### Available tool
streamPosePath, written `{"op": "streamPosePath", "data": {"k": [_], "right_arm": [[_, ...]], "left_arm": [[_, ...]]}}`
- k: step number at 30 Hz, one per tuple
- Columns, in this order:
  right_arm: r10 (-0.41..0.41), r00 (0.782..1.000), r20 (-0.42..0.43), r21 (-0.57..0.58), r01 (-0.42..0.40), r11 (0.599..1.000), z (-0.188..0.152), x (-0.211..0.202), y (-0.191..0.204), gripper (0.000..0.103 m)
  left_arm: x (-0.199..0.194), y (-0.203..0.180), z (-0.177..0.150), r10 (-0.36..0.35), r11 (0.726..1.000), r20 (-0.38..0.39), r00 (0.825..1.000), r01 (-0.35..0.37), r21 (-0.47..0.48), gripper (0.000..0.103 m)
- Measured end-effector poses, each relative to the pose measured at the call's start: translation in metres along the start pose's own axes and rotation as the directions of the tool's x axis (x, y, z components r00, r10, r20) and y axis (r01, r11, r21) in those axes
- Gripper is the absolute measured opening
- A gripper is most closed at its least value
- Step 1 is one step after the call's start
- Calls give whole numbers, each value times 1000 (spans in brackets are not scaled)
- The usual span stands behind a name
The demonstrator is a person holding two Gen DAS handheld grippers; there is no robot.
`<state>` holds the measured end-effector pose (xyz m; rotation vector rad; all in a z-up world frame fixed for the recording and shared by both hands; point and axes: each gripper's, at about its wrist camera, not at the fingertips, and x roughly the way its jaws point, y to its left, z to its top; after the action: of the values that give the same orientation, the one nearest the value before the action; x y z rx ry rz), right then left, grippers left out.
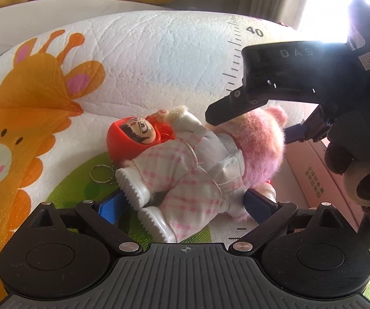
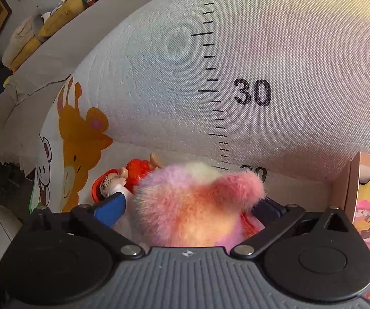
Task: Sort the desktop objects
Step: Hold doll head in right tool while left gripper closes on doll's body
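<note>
Left wrist view: your left hand-held gripper (image 1: 185,203) sits wide open, blue pads either side of the plush doll (image 1: 185,170) without pressing it.
Doll: it lies on its back on the play mat (image 1: 138,51), pink plaid outfit, white shoes toward the camera, fuzzy pink head (image 1: 262,144) away.
Red figure: a red-hooded toy (image 1: 133,139) touches the doll's side, a key ring (image 1: 101,173) beside it.
Right wrist view: your right hand-held gripper (image 2: 192,213) brackets the pink head (image 2: 197,206); whether the pads squeeze it, you cannot tell.
Pink box: a carton (image 2: 350,180) stands at the mat's right edge, just beside the doll.
</note>
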<state>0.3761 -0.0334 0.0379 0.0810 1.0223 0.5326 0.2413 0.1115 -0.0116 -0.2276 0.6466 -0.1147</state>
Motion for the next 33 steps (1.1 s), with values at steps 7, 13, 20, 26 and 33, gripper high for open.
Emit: {"op": "streamPosePath", "data": {"k": [7, 13, 20, 26, 33], "right_arm": [[-4, 1000, 13, -26, 5, 1000, -3, 2, 5, 103], [33, 999, -21, -30, -34, 999, -14, 0, 14, 103], [50, 999, -17, -8, -51, 999, -35, -12, 20, 101], [141, 988, -56, 31, -139, 990, -62, -27, 25, 98], [175, 982, -66, -8, -176, 984, -96, -42, 32, 98]], "left_arm": [[-3, -1, -1, 18, 1000, -1, 1000, -18, -8, 101], [-7, 6, -3, -9, 1000, 11, 1000, 9, -28, 101], [-22, 6, -11, 11, 1000, 12, 1000, -11, -19, 101], [-66, 8, -29, 38, 999, -3, 999, -38, -25, 101], [-92, -2, -43, 72, 997, -41, 997, -70, 46, 101]]}}
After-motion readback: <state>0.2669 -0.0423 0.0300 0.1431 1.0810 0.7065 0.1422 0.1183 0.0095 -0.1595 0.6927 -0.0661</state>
